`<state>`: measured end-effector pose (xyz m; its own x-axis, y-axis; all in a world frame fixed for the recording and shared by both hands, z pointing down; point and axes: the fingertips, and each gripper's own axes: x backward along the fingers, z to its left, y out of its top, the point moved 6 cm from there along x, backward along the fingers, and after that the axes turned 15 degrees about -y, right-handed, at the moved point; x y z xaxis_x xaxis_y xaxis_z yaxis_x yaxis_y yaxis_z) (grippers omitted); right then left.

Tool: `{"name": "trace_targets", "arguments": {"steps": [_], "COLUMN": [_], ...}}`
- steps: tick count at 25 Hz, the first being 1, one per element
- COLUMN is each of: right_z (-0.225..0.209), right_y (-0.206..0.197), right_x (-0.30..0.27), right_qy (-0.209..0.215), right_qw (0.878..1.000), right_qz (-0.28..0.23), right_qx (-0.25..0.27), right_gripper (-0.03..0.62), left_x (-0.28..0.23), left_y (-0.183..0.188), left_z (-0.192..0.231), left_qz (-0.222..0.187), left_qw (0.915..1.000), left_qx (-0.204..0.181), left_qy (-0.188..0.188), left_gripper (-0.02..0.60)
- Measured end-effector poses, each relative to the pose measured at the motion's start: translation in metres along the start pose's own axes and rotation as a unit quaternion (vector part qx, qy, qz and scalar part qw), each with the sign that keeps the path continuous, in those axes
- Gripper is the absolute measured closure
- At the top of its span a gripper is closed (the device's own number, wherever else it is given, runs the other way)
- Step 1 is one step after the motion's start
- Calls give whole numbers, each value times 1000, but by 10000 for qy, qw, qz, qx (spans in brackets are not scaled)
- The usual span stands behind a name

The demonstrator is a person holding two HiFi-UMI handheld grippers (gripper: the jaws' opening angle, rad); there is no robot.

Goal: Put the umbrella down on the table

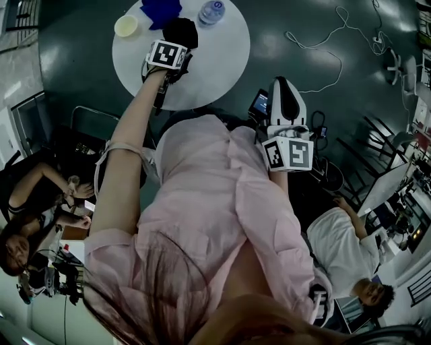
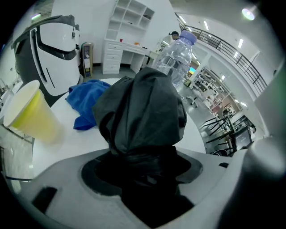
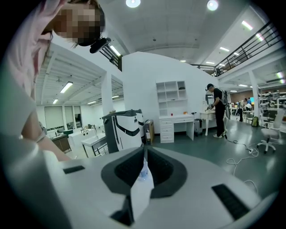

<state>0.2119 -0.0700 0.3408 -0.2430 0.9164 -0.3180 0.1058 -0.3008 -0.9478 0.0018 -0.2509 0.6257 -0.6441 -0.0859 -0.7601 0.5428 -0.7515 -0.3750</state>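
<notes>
— Quick, where's the umbrella (image 2: 143, 112)?
— Black, folded, fabric all bunched. It's over the round white surface (image 1: 215, 74), towards the side far from the person (image 1: 209, 202) holding it.
— So it's held?
— Yep. The left hand-held gripper (image 2: 143, 173) is clamped on its lower end, w/ dark fabric filling the gap btwn the jaws. The arm is stretched out over the surface.
— Touching down?
— Can't tell. Head view has it above the top and the left gripper view shows white top all round it, but contact isn't clear.
— What else is on there?
— Yellow cup (image 1: 126, 25) off to the left. Blue cloth (image 1: 160, 9), crumpled, just beyond the umbrella. Clear water bottle (image 1: 211, 11) w/ a bluish cap, beyond and to the right. The umbrella tip is btwn cloth and bottle, near both. Can't say if it touches either.
— And the other one?
— The right hand-held gripper (image 3: 144, 160) has its jaws pressed together, nothing in them. It's close by the person's waist, well apart from the surface, over dark floor.
— Anything else round there?
— White cable (image 1: 323, 47) looped on the floor past the surface. A white-and-black machine (image 2: 53, 49) stands beyond the cup. One seated onlooker (image 1: 40, 202) is on the left, and another in a white top (image 1: 347, 249) is on the right.
</notes>
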Motion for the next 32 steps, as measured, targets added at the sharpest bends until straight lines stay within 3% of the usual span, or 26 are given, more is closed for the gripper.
{"name": "trace_targets", "arguments": {"steps": [7,23,28,32], "right_z": [-8,5,4,3], "right_y": [1,4,6,11], "right_x": [1,-9,-9,-15], "right_qy": [-115,112,202,322], "right_qw": [9999,9999,9998,9995], "right_qz": [42,73,78,64], "right_qx": [-17,9,6,34], "right_gripper": [551,551,551,551], "left_x": [-8,-4,14,41], "left_y": [-1,2,5,15], "left_z": [7,1,-14,-28], "left_qz": [-42,-176,-515,-1162], "left_qw": [9998,9998,9985,9926], "left_qx": [201,36,113,252], "left_qy": [46,-22,-151,-236], "left_gripper": [262,242,233,235]}}
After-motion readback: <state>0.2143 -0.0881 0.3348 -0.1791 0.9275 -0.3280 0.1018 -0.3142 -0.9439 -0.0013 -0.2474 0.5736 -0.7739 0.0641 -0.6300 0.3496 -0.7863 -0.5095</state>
